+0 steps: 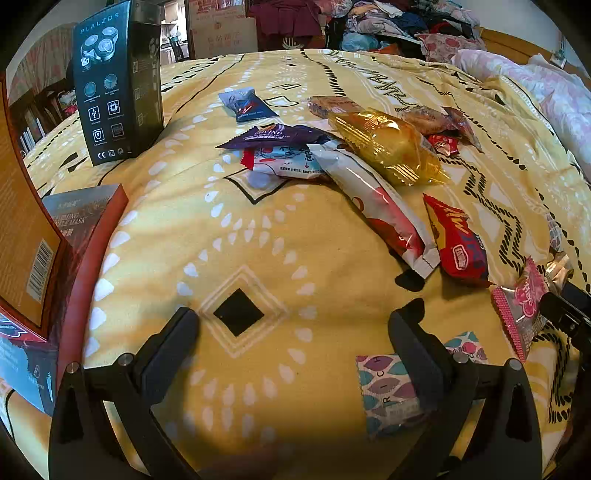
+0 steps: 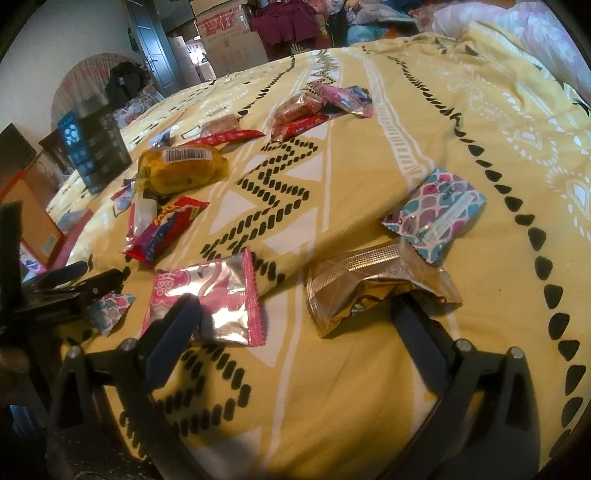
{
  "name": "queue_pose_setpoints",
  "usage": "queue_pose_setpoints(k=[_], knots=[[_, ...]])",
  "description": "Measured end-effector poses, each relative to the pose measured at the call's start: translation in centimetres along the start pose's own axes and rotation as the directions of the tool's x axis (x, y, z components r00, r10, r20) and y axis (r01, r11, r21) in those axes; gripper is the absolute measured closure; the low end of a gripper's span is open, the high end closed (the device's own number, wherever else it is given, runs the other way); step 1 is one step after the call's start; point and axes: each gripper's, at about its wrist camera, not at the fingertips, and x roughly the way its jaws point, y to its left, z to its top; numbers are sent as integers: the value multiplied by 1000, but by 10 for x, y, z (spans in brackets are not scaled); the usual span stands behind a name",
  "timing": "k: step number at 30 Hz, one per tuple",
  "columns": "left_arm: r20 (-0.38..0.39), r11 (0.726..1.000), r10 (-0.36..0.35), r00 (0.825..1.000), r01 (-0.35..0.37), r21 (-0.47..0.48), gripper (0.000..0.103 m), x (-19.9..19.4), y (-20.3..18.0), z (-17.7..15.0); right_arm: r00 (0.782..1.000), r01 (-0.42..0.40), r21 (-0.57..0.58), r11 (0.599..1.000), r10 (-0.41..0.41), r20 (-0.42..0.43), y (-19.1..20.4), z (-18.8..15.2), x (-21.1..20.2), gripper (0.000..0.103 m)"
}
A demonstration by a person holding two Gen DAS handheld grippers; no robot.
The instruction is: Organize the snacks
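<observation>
Several snack packets lie on a yellow patterned bedspread point(image 1: 258, 229). In the left wrist view: a yellow cake packet point(image 1: 388, 146), a white-red stick packet point(image 1: 373, 206), a red chips packet point(image 1: 458, 243), a pink packet point(image 1: 521, 310) and a leaf-patterned packet point(image 1: 388, 391) under the right finger. My left gripper point(image 1: 293, 332) is open and empty above the bedspread. In the right wrist view my right gripper point(image 2: 293, 314) is open and empty, its fingers beside the pink packet point(image 2: 210, 299) and a gold packet point(image 2: 369, 284). A patterned packet point(image 2: 439, 214) lies beyond. The left gripper's fingers point(image 2: 74, 288) show at left.
A black tall box point(image 1: 118, 85) stands at the far left; an orange box point(image 1: 22, 251) and a red mask box point(image 1: 88, 221) lie at the left edge. Piled clothes point(image 1: 388, 22) sit behind the bed. More packets point(image 2: 317, 107) lie farther off.
</observation>
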Motion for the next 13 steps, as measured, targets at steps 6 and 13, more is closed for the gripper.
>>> queue_pose_setpoints(k=[6, 13], knots=[[0, 1000, 0, 1000, 0, 0, 0, 0, 0, 0, 1000, -1, 1, 1000, 1, 1, 0, 0, 0, 0], [6, 1000, -3, 1000, 3, -1, 0, -1, -1, 0, 1000, -1, 1, 1000, 1, 1, 0, 0, 0, 0]])
